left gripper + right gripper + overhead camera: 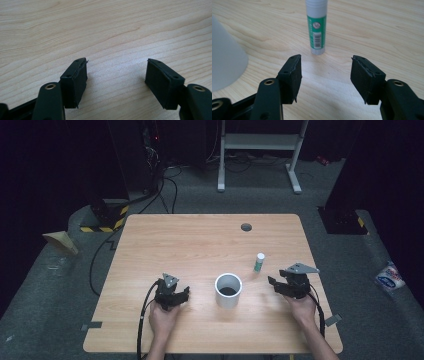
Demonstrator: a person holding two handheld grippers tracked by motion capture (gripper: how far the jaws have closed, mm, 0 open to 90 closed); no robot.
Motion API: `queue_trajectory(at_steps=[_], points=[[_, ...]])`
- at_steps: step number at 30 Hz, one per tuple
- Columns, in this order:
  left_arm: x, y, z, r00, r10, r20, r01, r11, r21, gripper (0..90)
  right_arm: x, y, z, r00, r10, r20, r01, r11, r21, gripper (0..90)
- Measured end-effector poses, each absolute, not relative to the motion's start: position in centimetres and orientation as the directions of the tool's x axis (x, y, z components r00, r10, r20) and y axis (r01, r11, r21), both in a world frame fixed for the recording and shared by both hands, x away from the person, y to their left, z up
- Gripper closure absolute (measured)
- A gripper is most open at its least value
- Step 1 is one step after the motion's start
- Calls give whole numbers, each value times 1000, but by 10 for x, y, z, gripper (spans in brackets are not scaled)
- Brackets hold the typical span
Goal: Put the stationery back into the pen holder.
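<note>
A white cup [228,290] stands on the wooden table [200,240], near its front middle. A small glue stick [259,262] with a green label and white cap stands upright a little behind and right of the cup. My right gripper [272,284] rests on the table right of the cup, open, with nothing between its jaws. In the right gripper view the glue stick [316,27] stands just beyond the open jaws [325,75], and the cup wall [224,60] is at the left. My left gripper [185,292] lies left of the cup, open over bare wood [116,72].
A round cable hole [246,227] sits in the table near the far edge. Beyond the table are a white desk frame [260,150], black equipment with cables [145,165] and hazard-striped bases [105,222]. A white bag [390,277] lies on the floor to the right.
</note>
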State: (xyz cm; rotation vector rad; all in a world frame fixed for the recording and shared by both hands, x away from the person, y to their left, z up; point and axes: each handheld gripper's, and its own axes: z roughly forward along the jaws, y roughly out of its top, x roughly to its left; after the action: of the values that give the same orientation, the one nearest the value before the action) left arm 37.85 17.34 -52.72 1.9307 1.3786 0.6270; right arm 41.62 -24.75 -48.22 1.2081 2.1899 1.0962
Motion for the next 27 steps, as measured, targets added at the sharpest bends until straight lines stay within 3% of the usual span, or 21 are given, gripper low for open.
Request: queue_trajectory(at_steps=[27], points=[[379,174,-527,327,945,-4,625,-213,751,331,458,-214,-483,-533,842,87,531,252,809,442]])
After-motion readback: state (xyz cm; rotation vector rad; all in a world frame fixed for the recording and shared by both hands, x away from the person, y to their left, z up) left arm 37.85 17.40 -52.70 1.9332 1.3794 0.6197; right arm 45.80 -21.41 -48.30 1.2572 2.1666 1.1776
